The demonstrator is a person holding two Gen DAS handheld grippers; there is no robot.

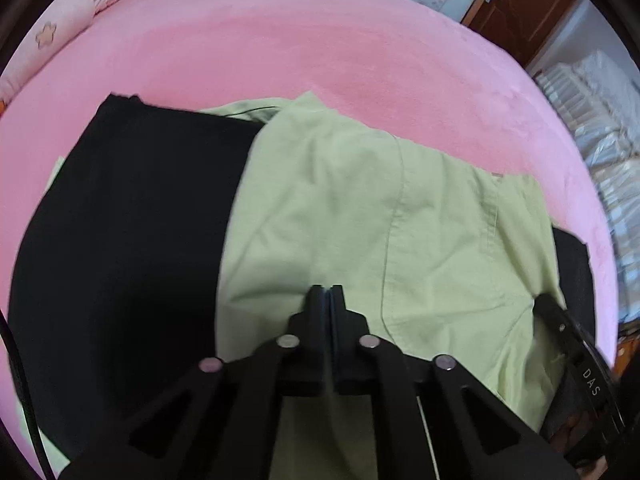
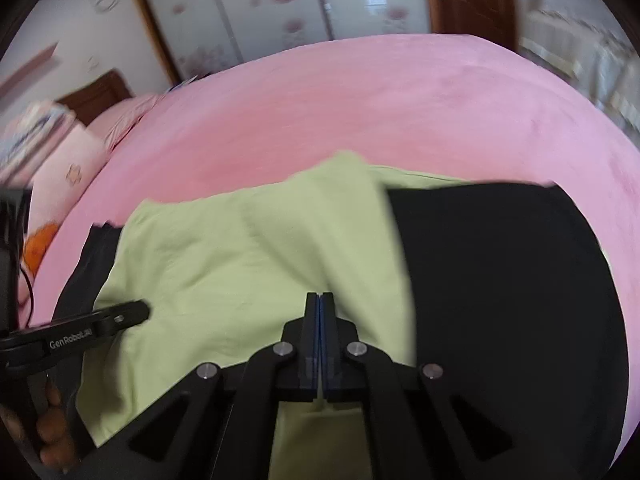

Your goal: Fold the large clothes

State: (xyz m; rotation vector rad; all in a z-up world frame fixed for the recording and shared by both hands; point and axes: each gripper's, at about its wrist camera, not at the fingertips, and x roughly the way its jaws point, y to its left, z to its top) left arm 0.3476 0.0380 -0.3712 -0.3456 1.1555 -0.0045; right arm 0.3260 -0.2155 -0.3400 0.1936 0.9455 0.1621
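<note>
On the wide pink plush bed cover [image 1: 280, 52] lies my work: a black fabric garment [image 1: 120, 240] spread flat, with a pale green cotton shirt [image 1: 360, 208] draped across it. I judge one fold laid and released. My left gripper [image 1: 329, 290] and right gripper [image 2: 319, 296] hover over the green cloth, jaws closed, empty. Next I would need to open and pinch a free edge.

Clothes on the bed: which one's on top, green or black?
The light green garment lies on top; its edge overlaps the black garment, which sticks out from under it on both sides.
</note>
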